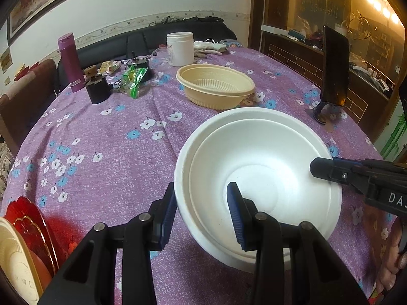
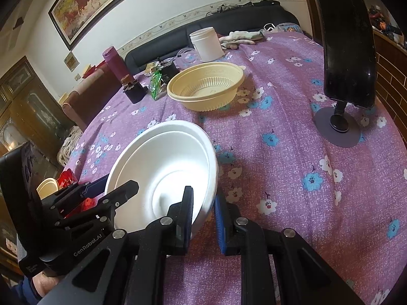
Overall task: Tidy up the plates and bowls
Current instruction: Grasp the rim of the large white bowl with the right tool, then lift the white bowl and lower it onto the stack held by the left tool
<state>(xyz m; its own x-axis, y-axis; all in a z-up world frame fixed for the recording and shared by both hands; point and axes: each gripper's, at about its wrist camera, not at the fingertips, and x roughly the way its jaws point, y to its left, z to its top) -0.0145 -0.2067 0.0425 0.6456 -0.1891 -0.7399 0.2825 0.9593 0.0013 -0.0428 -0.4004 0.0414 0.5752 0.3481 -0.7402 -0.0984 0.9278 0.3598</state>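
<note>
Two nested white foam bowls (image 1: 257, 157) sit near me on the purple floral tablecloth (image 1: 101, 132). My left gripper (image 1: 203, 203) straddles their near-left rim, one pad outside the wall and one inside, shut on it. In the right wrist view, my right gripper (image 2: 203, 218) is shut on the opposite rim of the white bowls (image 2: 162, 162), which look tilted. The left wrist view shows only one tip of the right gripper (image 1: 319, 169), lying over the rim. A cream ribbed bowl (image 1: 216, 86) stands farther back. A red plate (image 1: 25, 218) and a cream plate (image 1: 15, 267) lie at the near left.
A dark phone on a stand (image 2: 346, 45) rises at the right, near the table edge. At the back stand a white jar (image 1: 180, 48), a magenta bottle (image 1: 70, 61), a small dark bottle (image 1: 96, 89), a green wrapper (image 1: 133, 81) and crumpled cloth (image 1: 208, 47).
</note>
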